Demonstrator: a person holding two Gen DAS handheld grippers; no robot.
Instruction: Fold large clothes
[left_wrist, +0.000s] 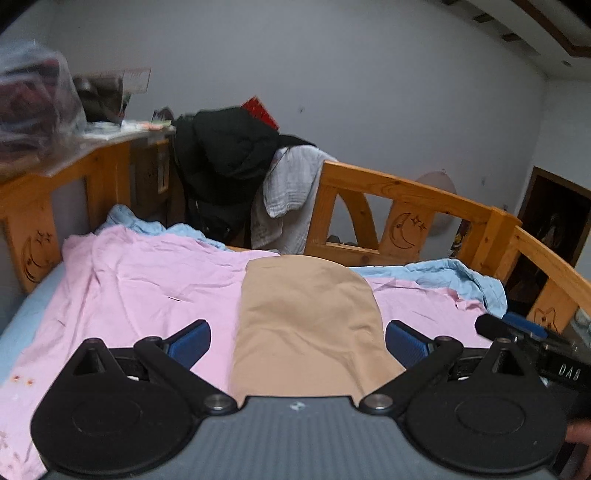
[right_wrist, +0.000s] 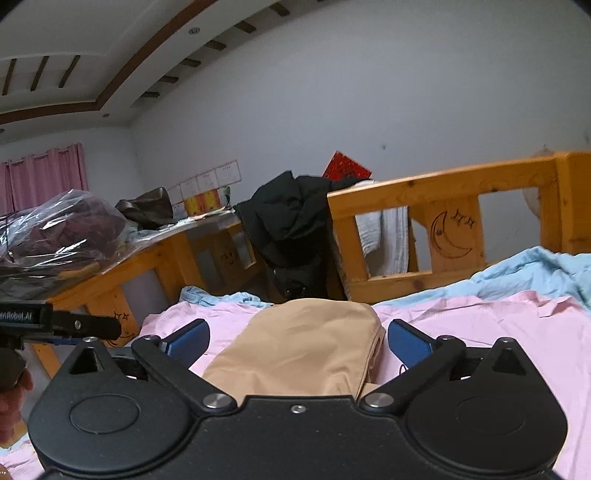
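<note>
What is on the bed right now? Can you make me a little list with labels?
surface: pink sheet spread over the bed
garment: tan garment, lying flat and folded on the pink sheet
underneath: blue sheet showing at the far edge
left gripper: open, holding nothing, fingers either side of the tan garment
right gripper: open, holding nothing
behind the bed: wooden rail with a carved moon, black jacket draped over it
</note>
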